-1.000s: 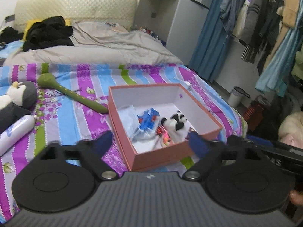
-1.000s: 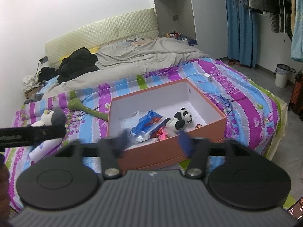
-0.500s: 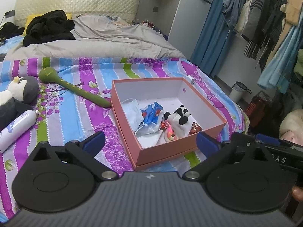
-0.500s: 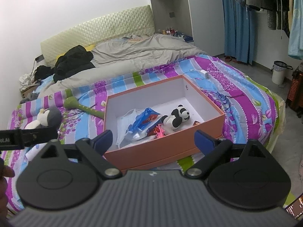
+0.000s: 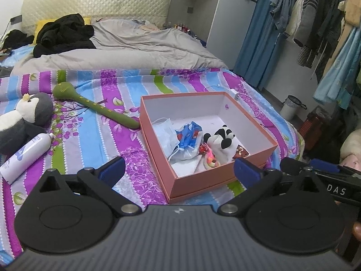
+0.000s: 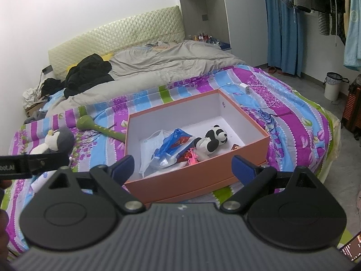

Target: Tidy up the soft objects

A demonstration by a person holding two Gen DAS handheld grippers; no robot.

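Nearest, the left gripper (image 5: 179, 169) and right gripper (image 6: 182, 166) are held spread and empty above the bed (image 5: 90, 140). Beyond, a panda plush (image 6: 212, 140) is seen inside the box (image 6: 198, 180); a penguin plush (image 5: 24, 119) lies outside, partly cut off. If approached carelessly, the adjacent bottle (image 5: 24, 155) may be knocked.

A grey duvet (image 5: 135, 45) lies rumpled across the far half of the bed, with black clothes (image 5: 64, 33) heaped on it before the quilted headboard (image 6: 117, 38). A white charger (image 6: 245, 88) and its cable rest on the striped sheet (image 5: 90, 135). A bin (image 6: 333, 85) stands on the floor near blue curtains (image 6: 279, 22) and hanging garments (image 5: 315, 18).
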